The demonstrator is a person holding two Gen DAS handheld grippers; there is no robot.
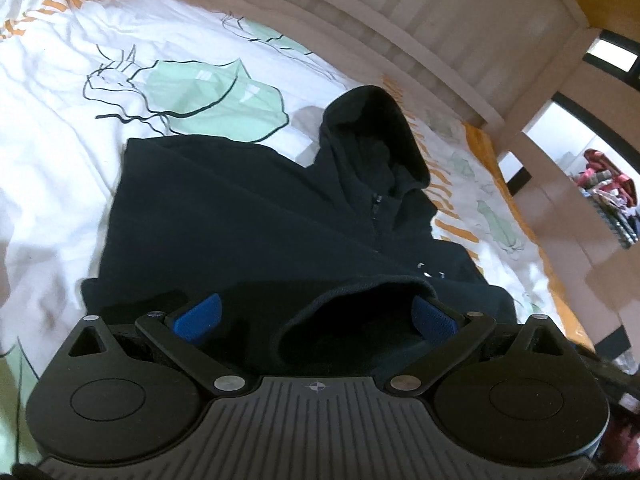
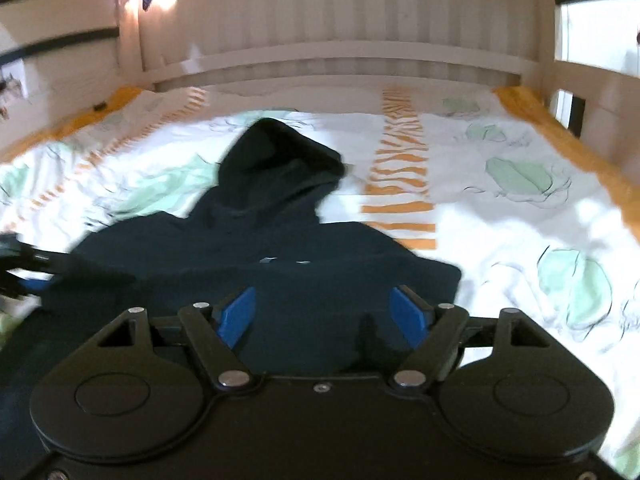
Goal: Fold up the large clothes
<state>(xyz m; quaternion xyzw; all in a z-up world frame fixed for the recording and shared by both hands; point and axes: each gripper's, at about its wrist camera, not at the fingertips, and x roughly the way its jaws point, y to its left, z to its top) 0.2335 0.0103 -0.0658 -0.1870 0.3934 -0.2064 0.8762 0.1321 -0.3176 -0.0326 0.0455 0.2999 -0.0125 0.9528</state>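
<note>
Dark navy zip hoodie (image 1: pixel 224 216) lies spread on a bed, over a white duvet (image 1: pixel 60 128) printed with green leaf shapes and orange stripes. Left gripper (image 1: pixel 316 316): jaws stand wide apart, blue pads (image 1: pixel 198 316) angled outward. A raised fold of the hoodie, a cuff or hem edge with a dark hollow under it, sits between the jaws, nearer the right-side pad and partly covering it. The left-side pad is clear of the cloth; no pinch visible. Ahead of these jaws the body of the hoodie runs away flat, with the hood (image 1: pixel 372 128) beyond and to the right of the jaw line, its opening facing up, and the zip pull just below it. A small pale mark shows on the chest, just ahead of the right-side pad. White slatted headboard (image 1: pixel 440 28) lies past the hood. Right gripper (image 2: pixel 324 312): jaws open, blue pads well apart, nothing between them; the hoodie (image 2: pixel 280 248) fabric lies flat beneath and ahead of the gap. The hood (image 2: pixel 280 160) sits ahead and slightly left of these jaws. Duvet (image 2: pixel 520 208) extends bare to the right of the jaws. At the far left edge of the right wrist view, the other gripper (image 2: pixel 24 276) shows blurred, at the garment's edge. This view is smeared, fine detail unreadable.
</note>
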